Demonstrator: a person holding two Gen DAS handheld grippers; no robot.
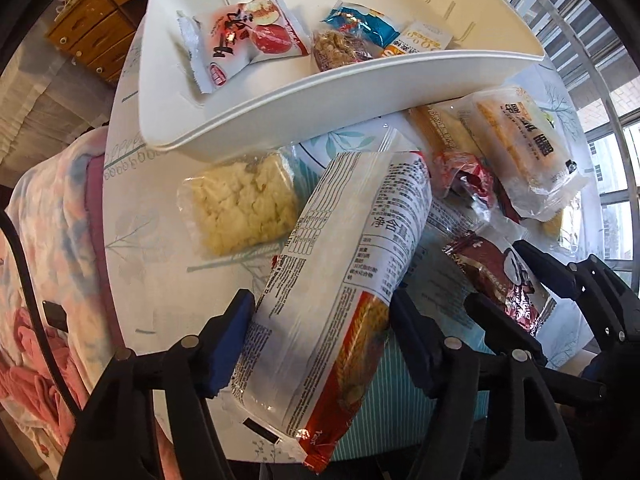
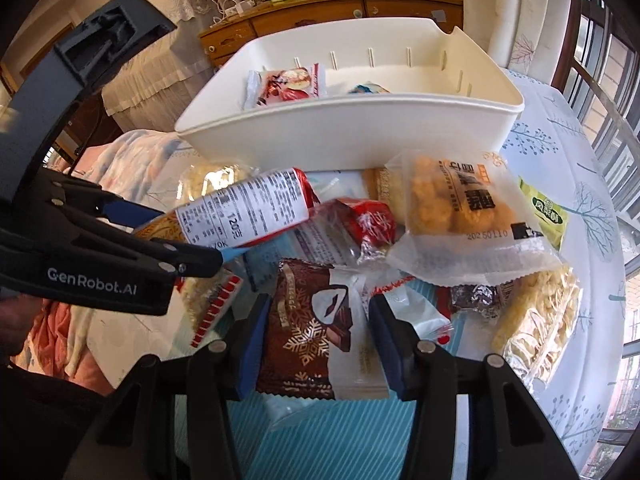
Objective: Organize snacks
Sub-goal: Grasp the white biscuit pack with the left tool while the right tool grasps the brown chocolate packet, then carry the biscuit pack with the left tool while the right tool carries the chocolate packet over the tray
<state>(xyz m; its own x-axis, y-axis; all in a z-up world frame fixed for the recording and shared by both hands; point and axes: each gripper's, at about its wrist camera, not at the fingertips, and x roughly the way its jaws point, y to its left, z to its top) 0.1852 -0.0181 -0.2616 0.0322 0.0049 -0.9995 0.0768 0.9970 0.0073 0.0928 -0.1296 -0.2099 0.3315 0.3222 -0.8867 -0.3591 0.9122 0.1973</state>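
**Both hand-held grippers clamped on snack packs above a crowded desk**

The desk (image 2: 560, 152), round and covered with a pale cloth printed with trees, carries the whole spread. The white bin (image 2: 360, 128) stands at its far side, open-topped, with slots along its inner walls. In it lie a red-and-white pouch (image 1: 244, 40), a clear-wrapped nut bar (image 1: 340, 50) and a blue packet (image 1: 360, 20), close together on the floor of the bin.

In front of the bin, loose snacks crowd the cloth: a clear bag of golden puffs (image 2: 464, 208) lying over others, a clear pack of pale crisp cake (image 1: 240, 204) just beside the bin's near wall, a red wrapper (image 2: 368, 224) in the middle and a green packet (image 2: 548, 212) towards the window side.

The left hand-held gripper (image 1: 320, 316) is clamped on a long biscuit roll (image 1: 352, 248), label side up, held clear of the desk and tilted. The right hand-held gripper (image 2: 316, 336) is clamped on a brown chocolate packet (image 2: 312, 320) with a snowflake print, its pads pressing both edges.
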